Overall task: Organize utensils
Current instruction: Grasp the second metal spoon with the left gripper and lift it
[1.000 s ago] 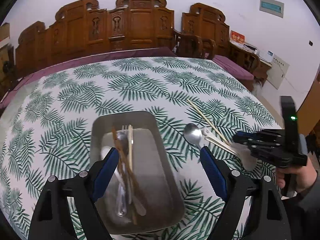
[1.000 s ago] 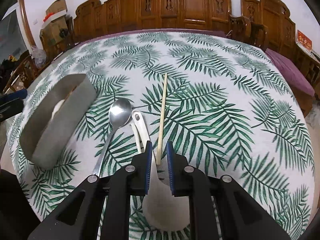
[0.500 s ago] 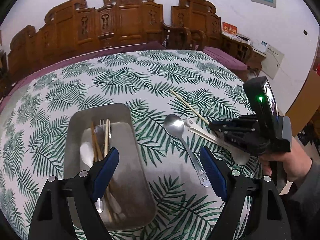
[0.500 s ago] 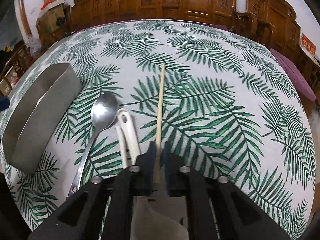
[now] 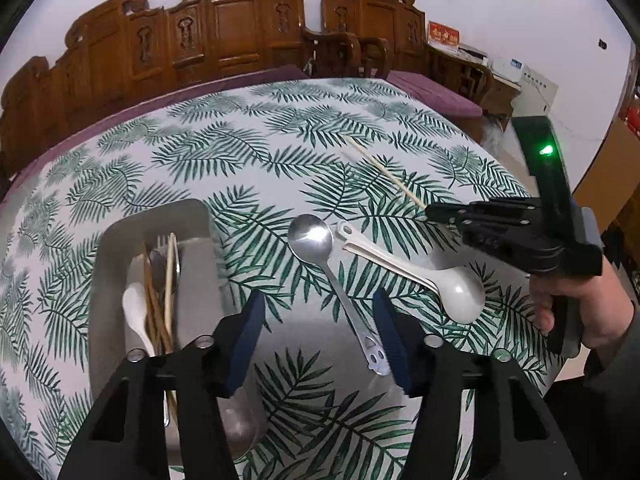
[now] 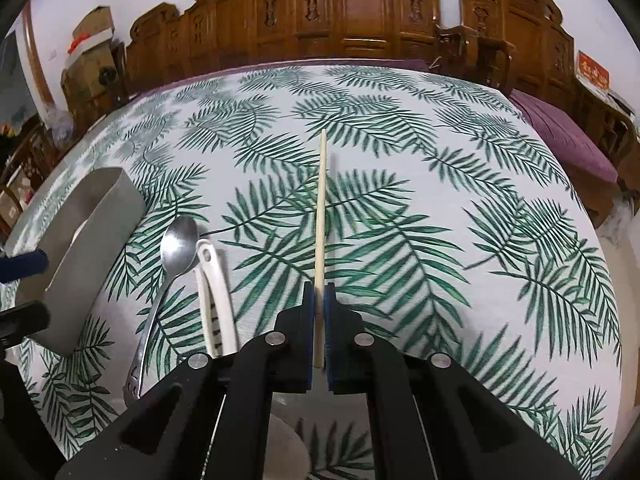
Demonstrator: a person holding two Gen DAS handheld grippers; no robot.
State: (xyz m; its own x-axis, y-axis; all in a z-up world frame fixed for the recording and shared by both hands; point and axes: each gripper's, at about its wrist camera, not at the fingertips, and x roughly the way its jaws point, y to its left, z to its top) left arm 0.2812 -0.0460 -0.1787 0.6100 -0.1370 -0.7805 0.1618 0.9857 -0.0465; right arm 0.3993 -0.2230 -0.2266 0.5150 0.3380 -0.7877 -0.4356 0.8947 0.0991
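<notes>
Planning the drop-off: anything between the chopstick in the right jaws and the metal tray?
Yes. The metal spoon and white spoons lie on the cloth between the chopstick and metal tray; lifted over, nothing else blocks.

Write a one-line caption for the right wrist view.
Right hand-held gripper shut on a chopstick, beside spoons and a metal tray.

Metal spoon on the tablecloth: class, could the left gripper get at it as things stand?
Probably yes. The left gripper is open, its fingers either side of the metal spoon handle, nothing lying over it. The white spoons lie close beside but apart.
</notes>
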